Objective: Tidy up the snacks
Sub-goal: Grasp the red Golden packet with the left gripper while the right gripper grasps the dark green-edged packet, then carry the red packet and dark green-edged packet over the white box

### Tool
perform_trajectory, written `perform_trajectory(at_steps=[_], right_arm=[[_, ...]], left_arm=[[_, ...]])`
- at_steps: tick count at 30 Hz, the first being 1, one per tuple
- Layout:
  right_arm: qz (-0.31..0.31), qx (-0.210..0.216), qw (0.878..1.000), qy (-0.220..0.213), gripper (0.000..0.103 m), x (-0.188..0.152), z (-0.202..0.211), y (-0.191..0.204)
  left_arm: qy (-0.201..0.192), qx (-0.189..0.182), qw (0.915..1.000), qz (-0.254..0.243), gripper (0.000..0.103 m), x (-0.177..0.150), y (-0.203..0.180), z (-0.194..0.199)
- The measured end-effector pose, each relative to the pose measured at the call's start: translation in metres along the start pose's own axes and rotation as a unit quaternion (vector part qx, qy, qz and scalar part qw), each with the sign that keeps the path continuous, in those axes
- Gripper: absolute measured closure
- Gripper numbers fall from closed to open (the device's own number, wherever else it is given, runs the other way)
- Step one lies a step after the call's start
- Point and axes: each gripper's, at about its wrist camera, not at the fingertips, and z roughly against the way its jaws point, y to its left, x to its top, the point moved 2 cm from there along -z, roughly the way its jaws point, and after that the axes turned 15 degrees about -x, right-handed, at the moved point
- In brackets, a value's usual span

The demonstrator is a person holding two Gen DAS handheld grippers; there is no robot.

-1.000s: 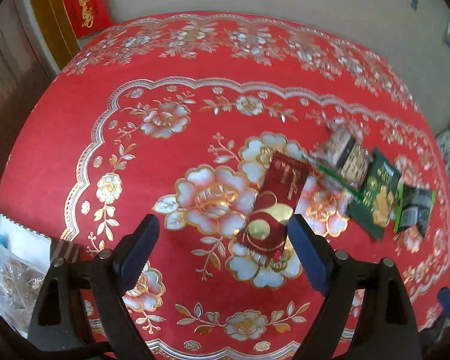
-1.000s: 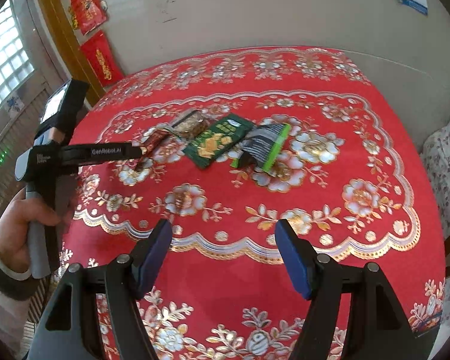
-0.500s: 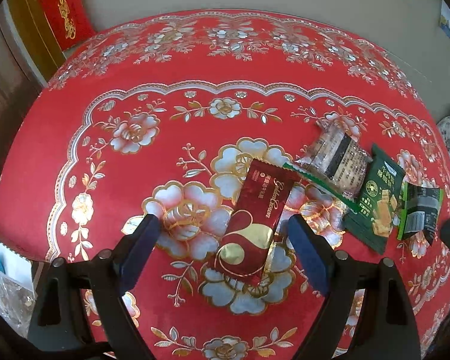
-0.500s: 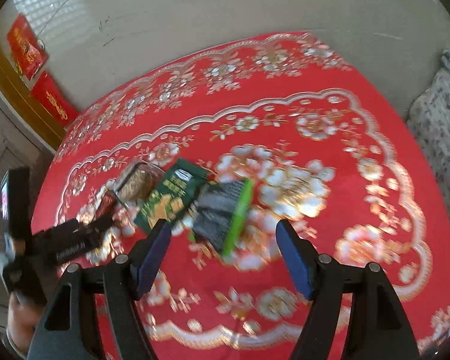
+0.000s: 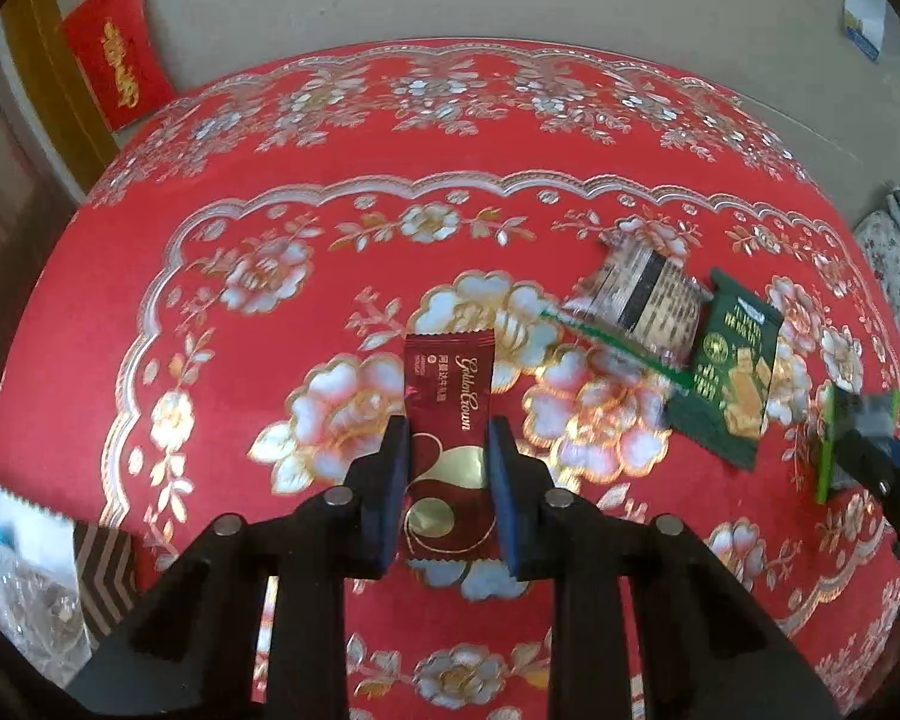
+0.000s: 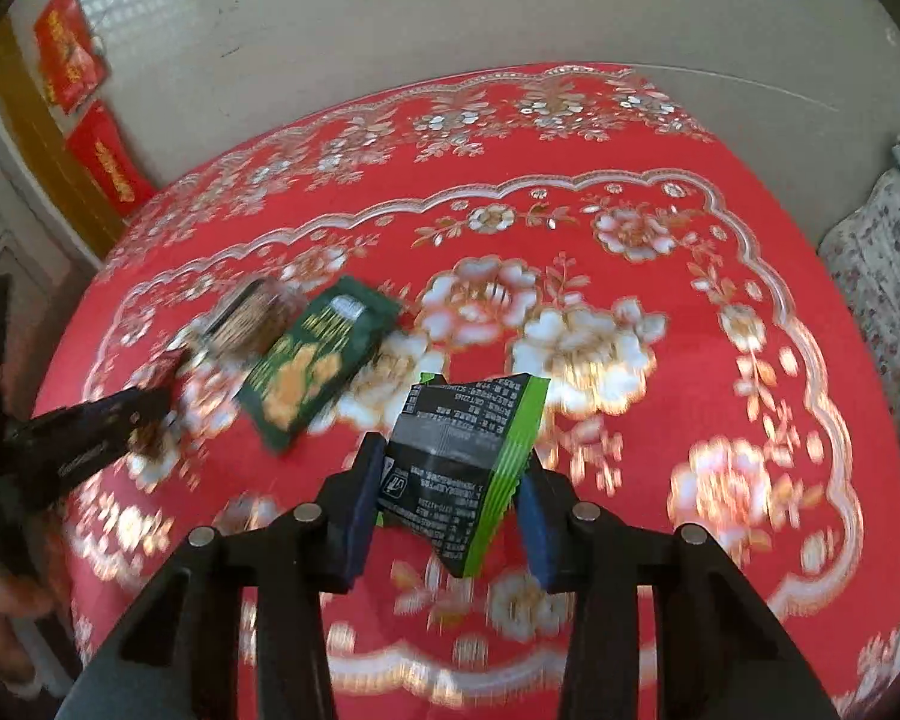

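Observation:
My left gripper (image 5: 449, 441) is shut on a dark red Golden Crown snack packet (image 5: 450, 396) that lies on the red flowered tablecloth (image 5: 270, 192). My right gripper (image 6: 450, 468) is shut on a black and green snack packet (image 6: 462, 456); the same packet shows at the right in the left wrist view (image 5: 858, 438). A dark green packet (image 5: 729, 372) and a clear packet of brown biscuits (image 5: 642, 294) lie between them; both also show in the right wrist view, the green one (image 6: 312, 366) and the biscuits (image 6: 252, 318).
The table is round and drops off on all sides. A clear bag and a striped box (image 5: 102, 564) sit at its left edge. A flowered cushion (image 6: 882, 264) lies off the right. The wall with red hangings (image 5: 114, 60) is behind.
Both grippers went from wide open to closed on packets. The left moved forward over the red packet, which now points straight ahead. The right moved in on the black and green packet.

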Motion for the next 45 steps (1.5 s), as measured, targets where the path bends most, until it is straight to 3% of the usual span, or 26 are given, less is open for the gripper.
perform_trajectory(at_steps=[9,21,33,45], right_arm=[[0.034,0.03,0.998,-0.042,0.062,-0.043,0.05,0.023],[0.065,0.076,0.993,-0.06,0.062,-0.094,0.087,0.065],[0.081,0.102,0.989,-0.071,0.062,-0.119,0.115,0.091],[0.107,0.122,0.985,-0.066,0.062,-0.13,0.121,0.121]], left_arm=[[-0.01,-0.003,0.9999,-0.008,0.075,-0.044,-0.008,0.044],[-0.058,0.0,0.9976,-0.037,0.075,-0.116,-0.028,0.113],[-0.103,0.014,0.9937,-0.04,0.075,-0.165,-0.022,0.146],[-0.137,0.044,0.989,-0.035,0.075,-0.191,0.003,0.174]])
